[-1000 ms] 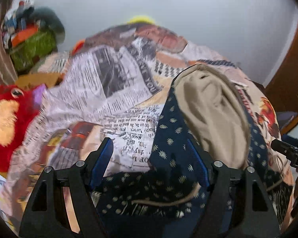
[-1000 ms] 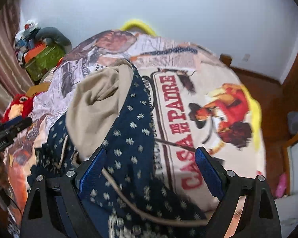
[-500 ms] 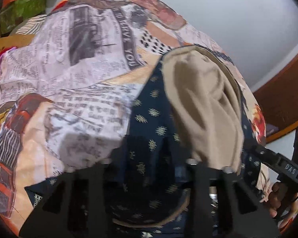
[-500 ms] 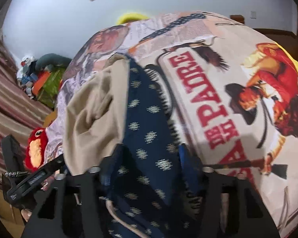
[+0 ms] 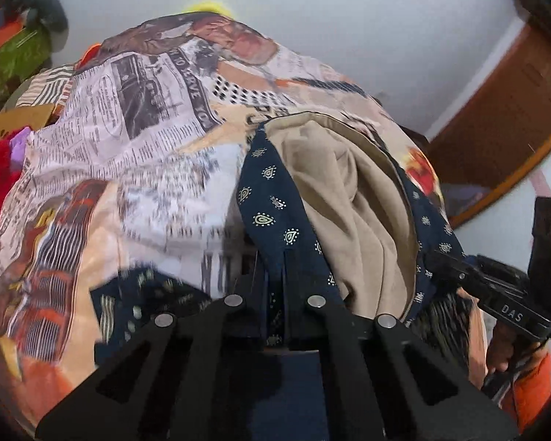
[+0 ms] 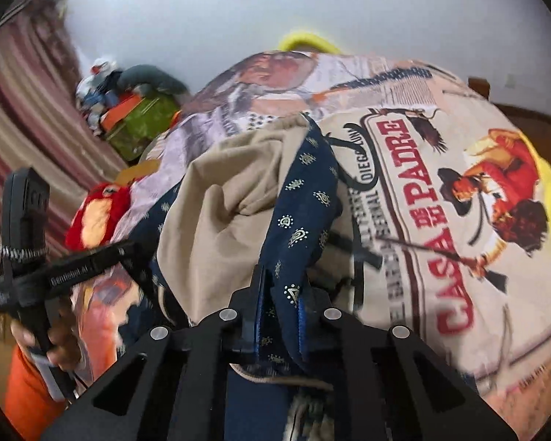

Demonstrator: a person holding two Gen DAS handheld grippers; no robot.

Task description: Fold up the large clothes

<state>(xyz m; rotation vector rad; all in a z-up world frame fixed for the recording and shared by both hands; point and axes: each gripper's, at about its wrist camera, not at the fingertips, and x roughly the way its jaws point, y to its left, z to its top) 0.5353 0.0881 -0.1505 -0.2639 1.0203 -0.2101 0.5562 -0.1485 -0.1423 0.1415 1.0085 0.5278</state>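
Note:
A large navy garment (image 5: 272, 202) with small gold paisley marks and a beige lining (image 5: 349, 198) lies on a printed bedspread. My left gripper (image 5: 275, 286) is shut on the navy edge near me. My right gripper (image 6: 279, 294) is shut on the other navy edge (image 6: 301, 198), with the beige lining (image 6: 220, 213) bulging to its left. Each gripper shows in the other's view: the right one at the right (image 5: 496, 286), the left one at the left (image 6: 73, 268). The cloth is lifted and stretched between them.
The bedspread (image 5: 128, 139) carries newspaper prints and a "CASA DE PADRE" cowboy picture (image 6: 459, 228). A red plush toy (image 6: 95, 217) and a green box with clutter (image 6: 136, 125) lie at the left. A wooden door (image 5: 514, 110) stands at the right.
Both grippers have gone from open around the navy cloth to shut on it. The cloth edges are now raised and pulled taut toward me.

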